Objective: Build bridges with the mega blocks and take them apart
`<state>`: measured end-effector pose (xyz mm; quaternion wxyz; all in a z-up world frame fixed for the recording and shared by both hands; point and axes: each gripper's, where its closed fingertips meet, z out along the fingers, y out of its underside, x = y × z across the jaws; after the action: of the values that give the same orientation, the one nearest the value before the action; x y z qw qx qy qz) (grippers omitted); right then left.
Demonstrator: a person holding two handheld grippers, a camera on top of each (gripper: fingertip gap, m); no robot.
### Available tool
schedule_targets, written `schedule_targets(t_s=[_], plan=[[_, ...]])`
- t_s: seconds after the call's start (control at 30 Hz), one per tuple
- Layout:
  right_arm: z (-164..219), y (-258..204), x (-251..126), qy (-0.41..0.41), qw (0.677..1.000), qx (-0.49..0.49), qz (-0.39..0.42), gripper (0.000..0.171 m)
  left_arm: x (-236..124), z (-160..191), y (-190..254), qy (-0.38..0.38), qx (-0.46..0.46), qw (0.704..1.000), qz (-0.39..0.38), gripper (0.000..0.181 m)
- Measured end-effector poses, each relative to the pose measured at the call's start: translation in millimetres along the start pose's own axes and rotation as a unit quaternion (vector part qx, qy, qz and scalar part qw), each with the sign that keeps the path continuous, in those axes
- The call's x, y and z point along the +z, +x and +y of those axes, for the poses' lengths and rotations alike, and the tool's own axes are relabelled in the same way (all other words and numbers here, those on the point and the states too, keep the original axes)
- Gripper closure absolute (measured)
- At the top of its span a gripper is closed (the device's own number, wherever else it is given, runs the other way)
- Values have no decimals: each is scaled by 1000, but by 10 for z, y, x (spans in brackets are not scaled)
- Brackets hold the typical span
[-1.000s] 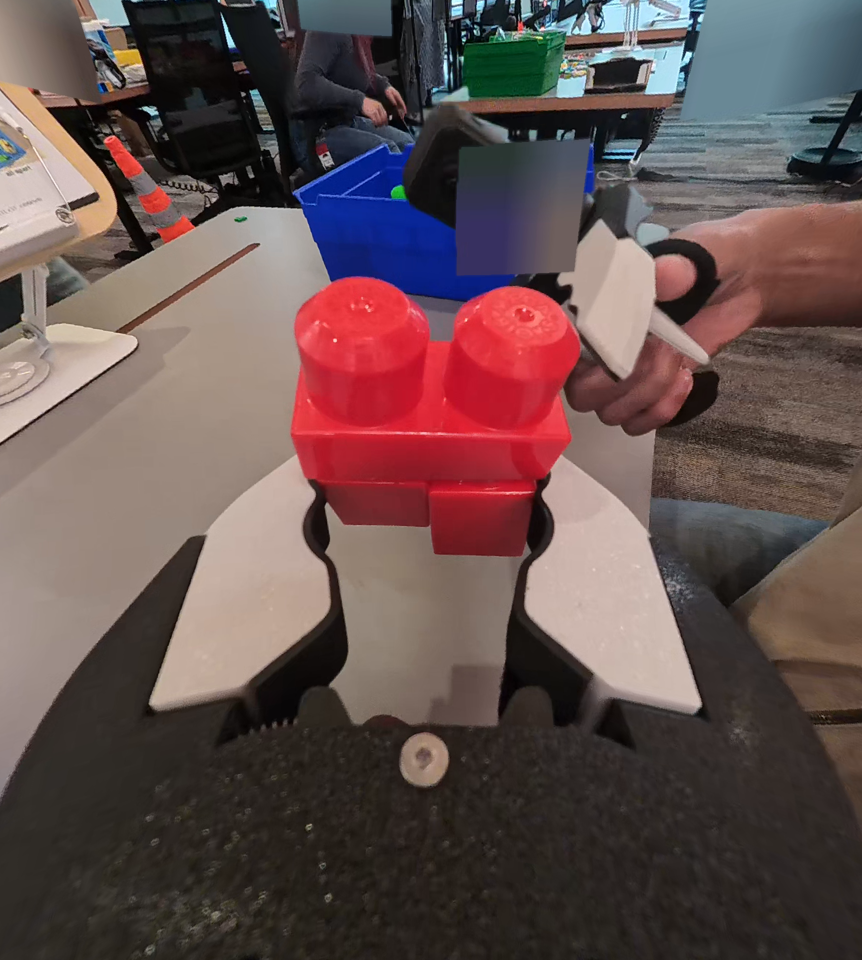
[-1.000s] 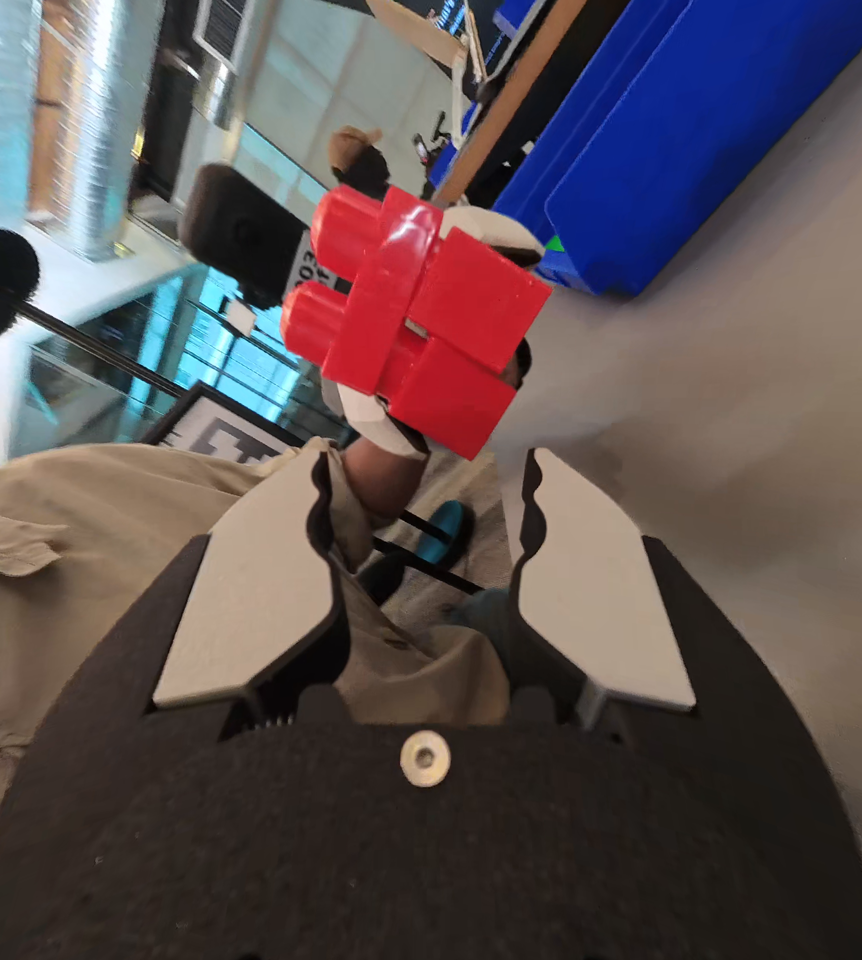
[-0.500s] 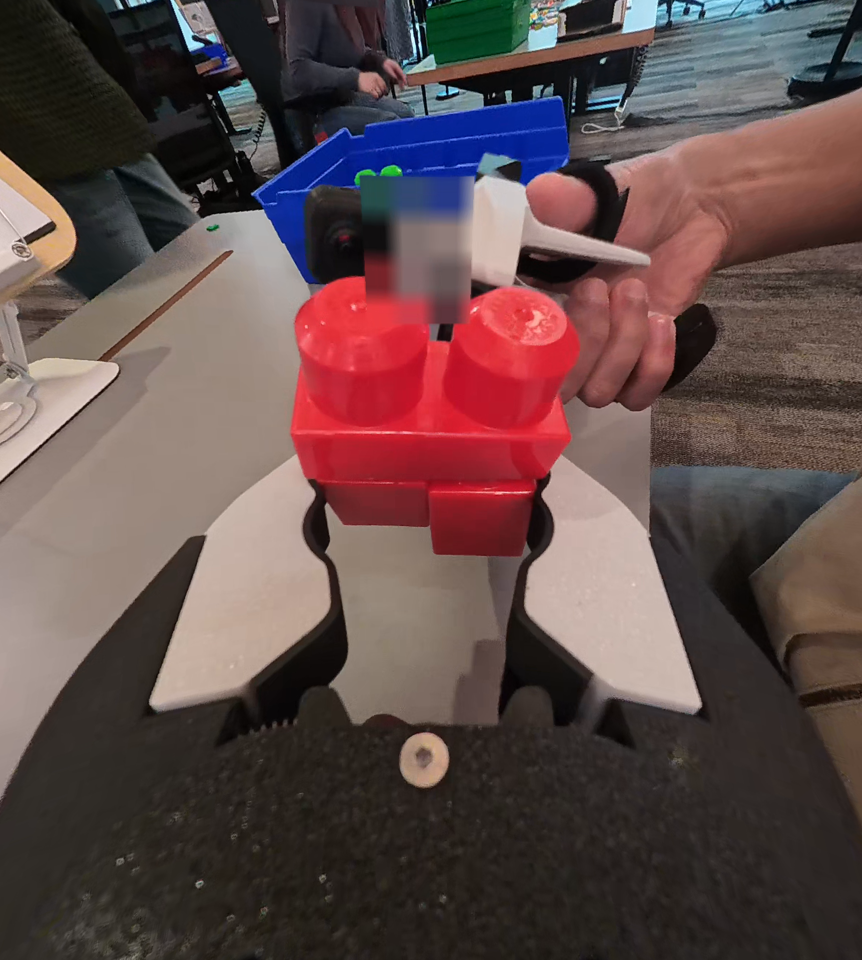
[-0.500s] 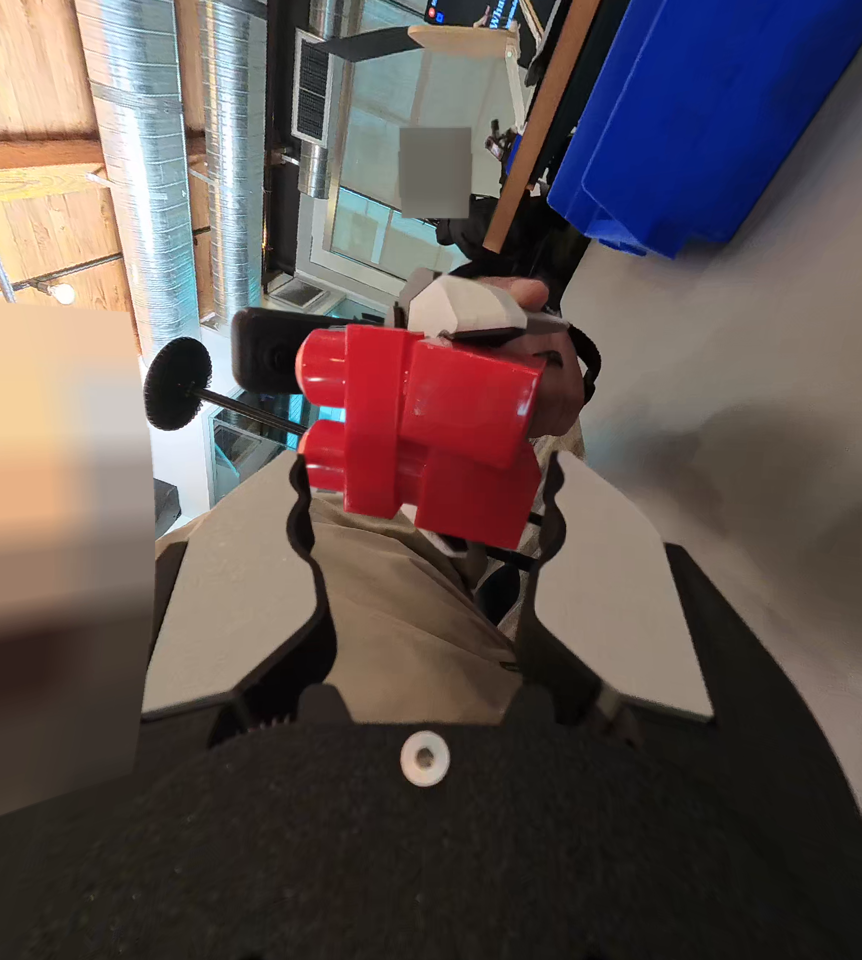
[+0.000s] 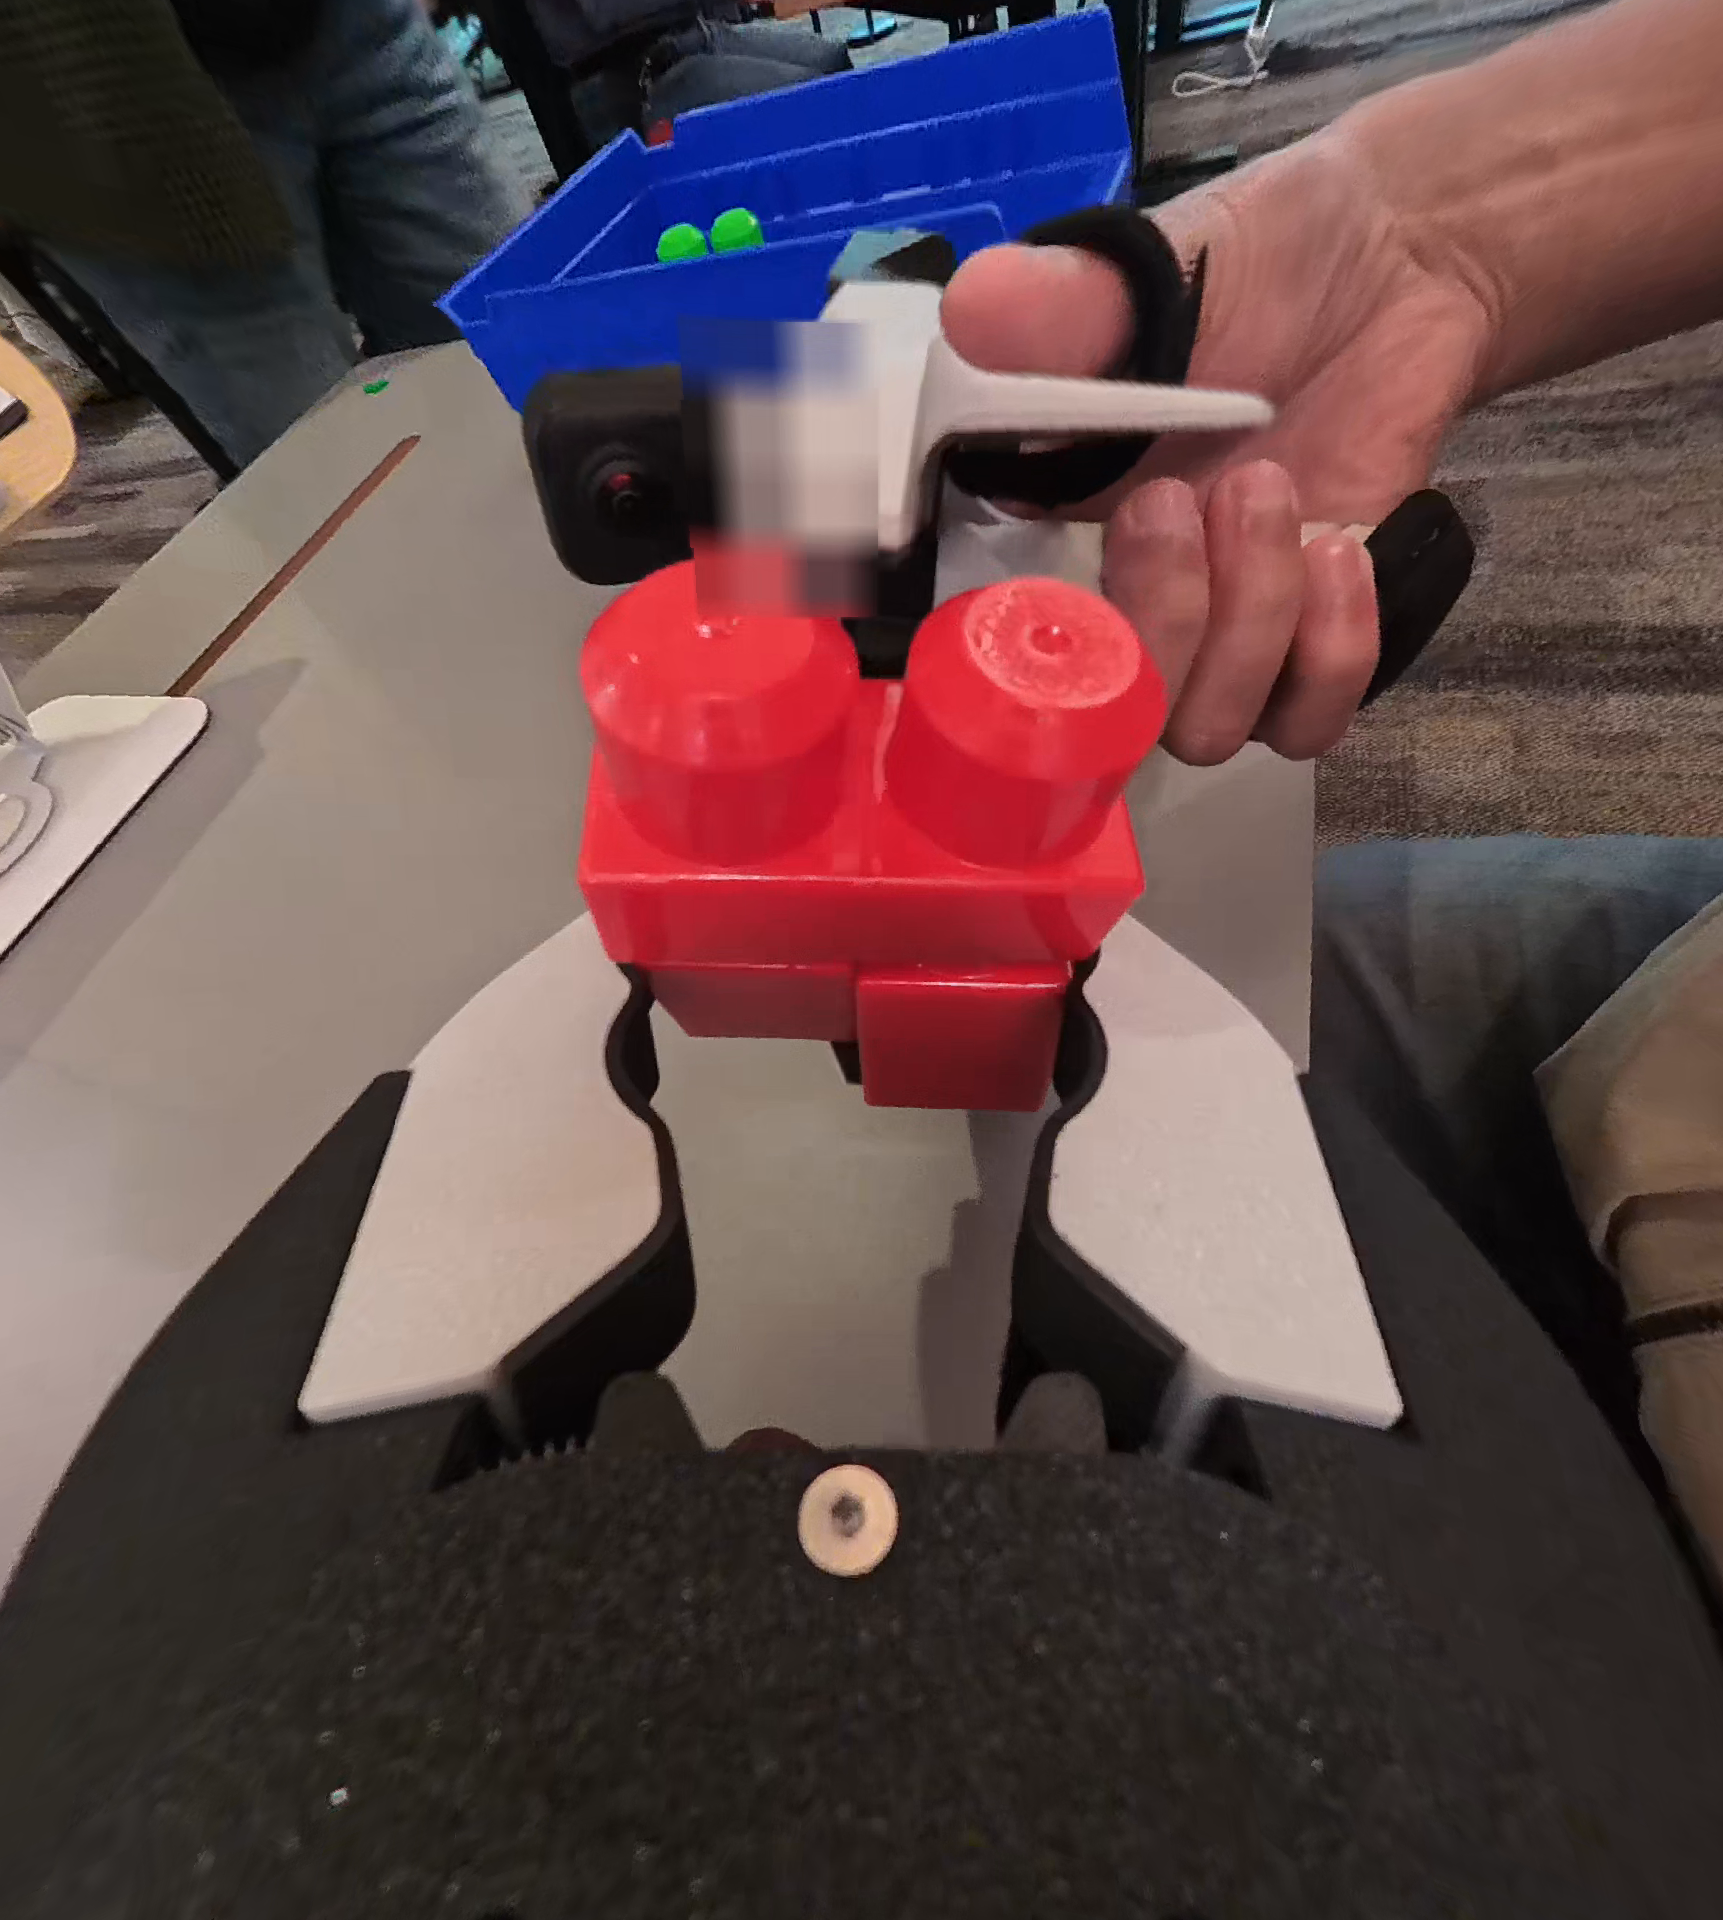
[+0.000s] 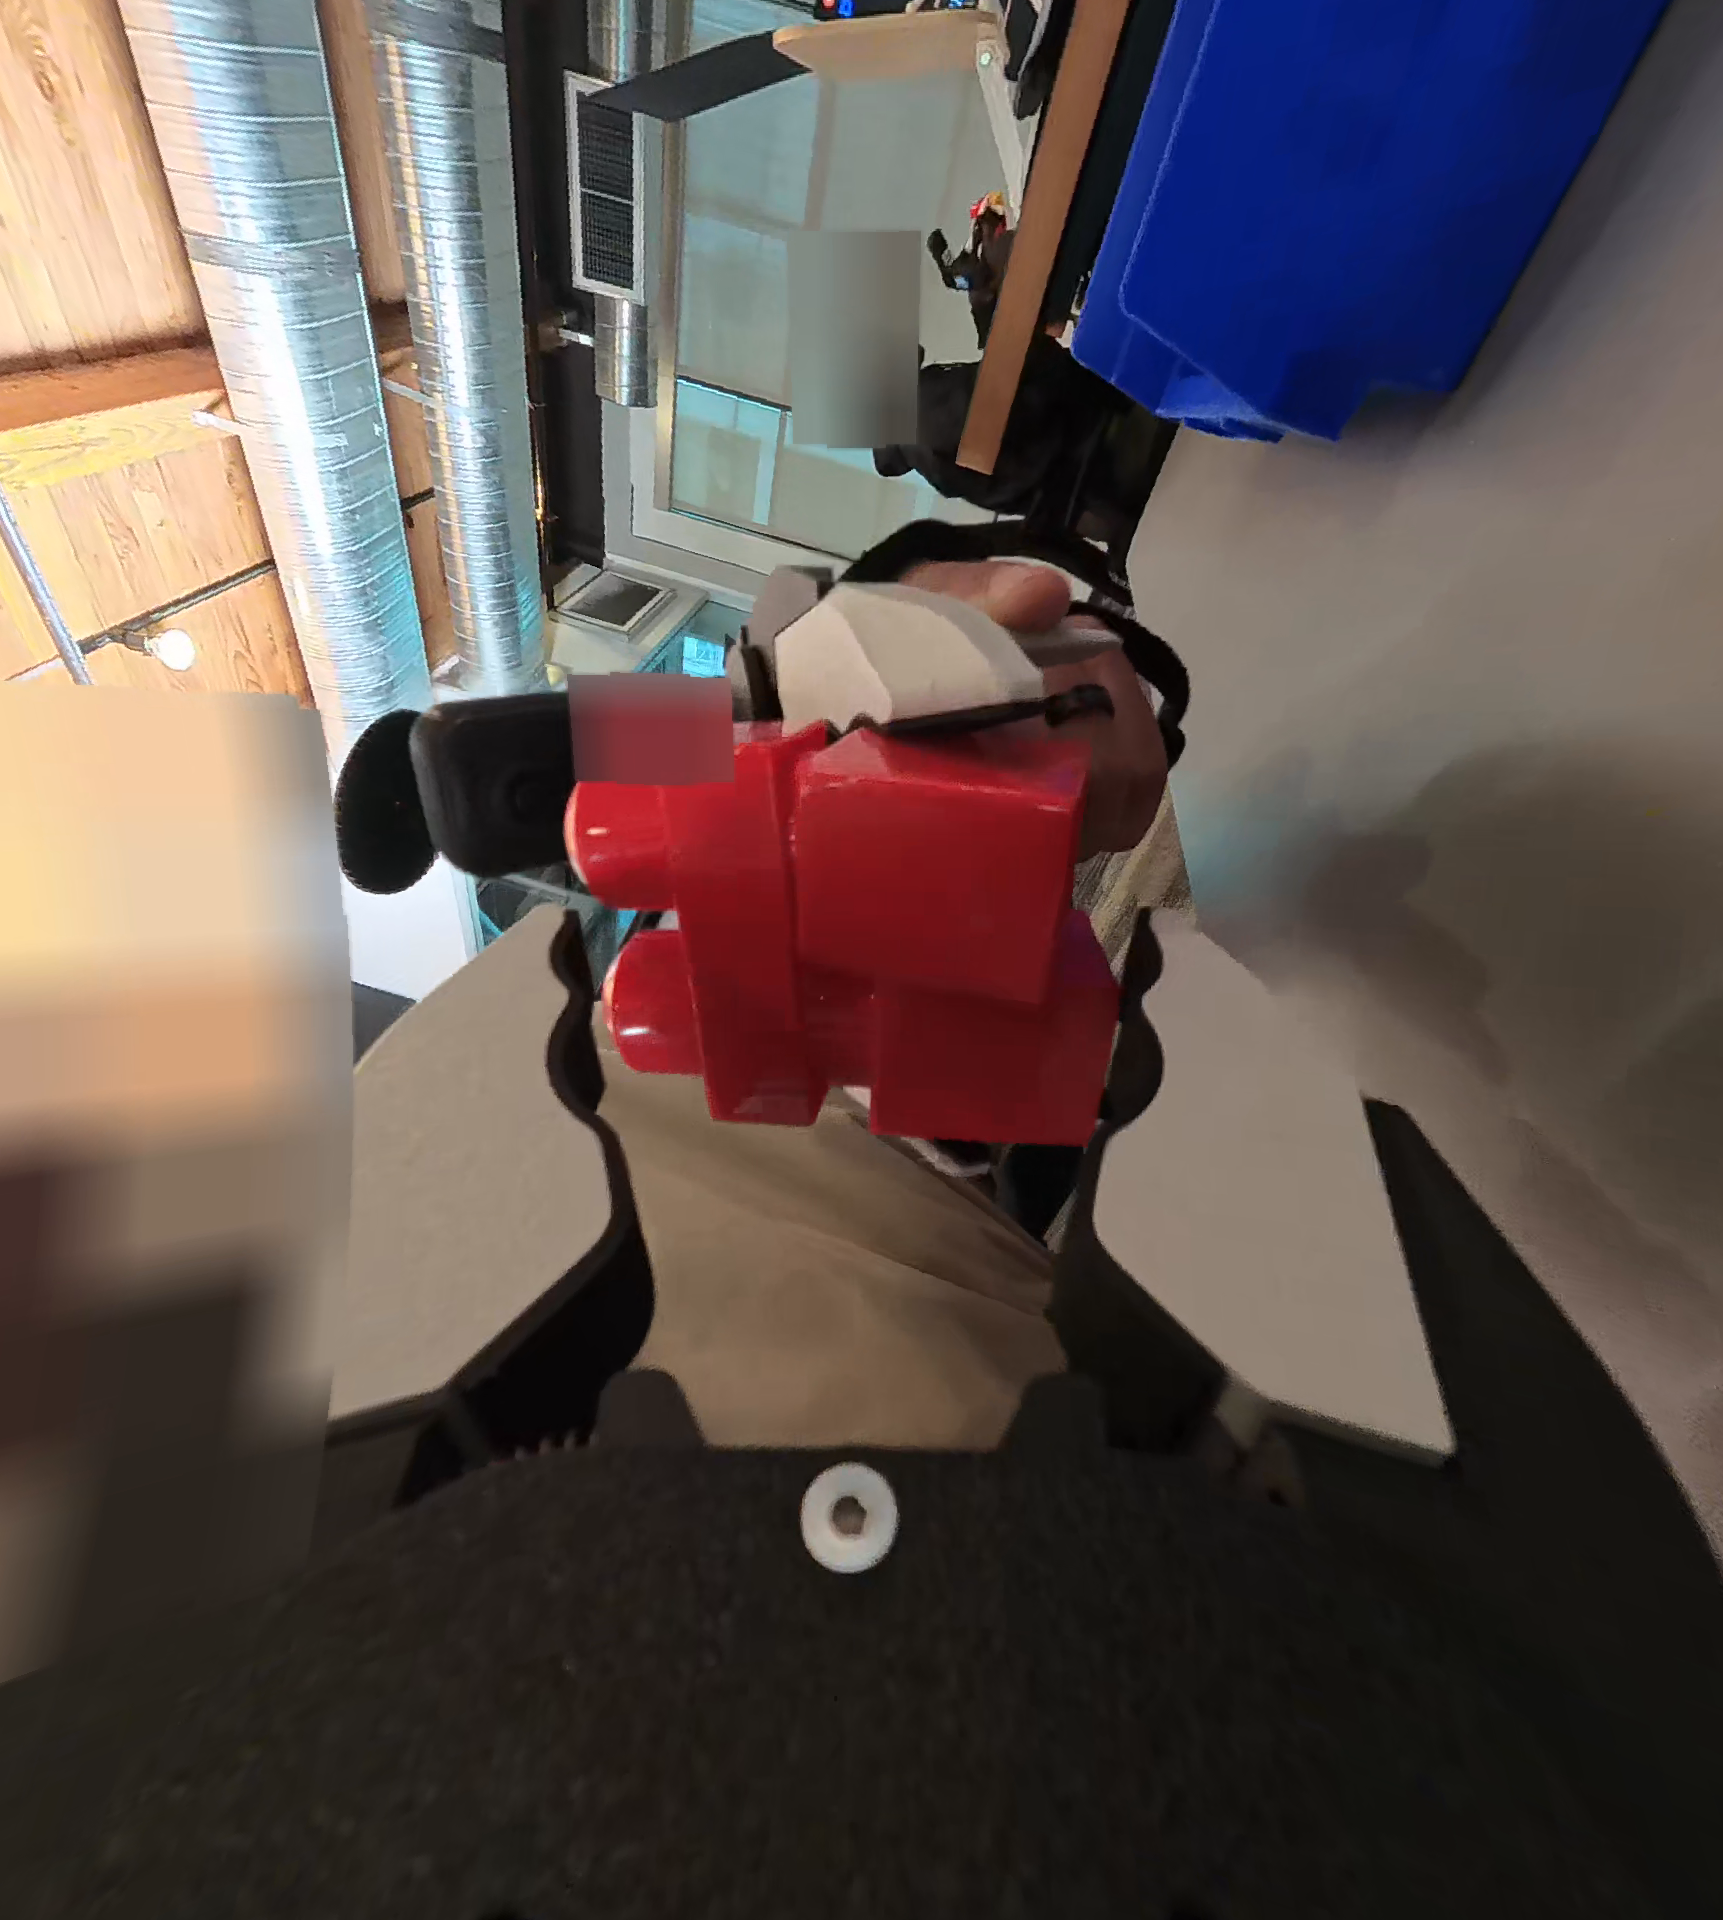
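A red bridge piece (image 5: 862,831) is a two-stud block sitting on two small red blocks. My left gripper (image 5: 857,997) is shut on the two small blocks and holds the piece above the grey table (image 5: 317,831). In the right wrist view the piece (image 6: 867,935) lies sideways between the fingers of my right gripper (image 6: 852,987), which is open around it with small gaps on both sides. In the left wrist view the right gripper's camera (image 5: 608,488) and the hand (image 5: 1304,416) holding it sit just behind the studs. Its fingertips are hidden there.
A blue bin (image 5: 836,177) with a green block (image 5: 706,234) stands at the table's far end; it also shows in the right wrist view (image 6: 1356,208). A white stand base (image 5: 57,790) is at the left. The table edge and the person's legs (image 5: 1459,987) are to the right. Both grippers' tips are close together, under 4 cm apart.
My right gripper has swung in from the right and closed the distance, so the red piece now sits between its open fingers. My left gripper keeps its hold on the piece.
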<state>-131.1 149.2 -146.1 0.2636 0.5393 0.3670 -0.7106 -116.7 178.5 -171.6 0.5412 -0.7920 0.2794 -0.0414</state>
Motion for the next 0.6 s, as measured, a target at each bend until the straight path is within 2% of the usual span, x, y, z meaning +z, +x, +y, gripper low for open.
schedule_targets(t_s=[0.07, 0.1, 0.6], plan=[[-4, 9, -12, -1, 1000, -3, -4, 84, -8, -35, 1, 3, -3, 1000, 1, 106], [-18, 7, -23, 2, 1000, -5, -6, 94, -22, -64, -11, 10, -8, 1000, 2, 106], [-111, 67, -127, 9, 999, -28, 37, 102, 76, -11, -83, -15, -20, 1000, -8, 106]])
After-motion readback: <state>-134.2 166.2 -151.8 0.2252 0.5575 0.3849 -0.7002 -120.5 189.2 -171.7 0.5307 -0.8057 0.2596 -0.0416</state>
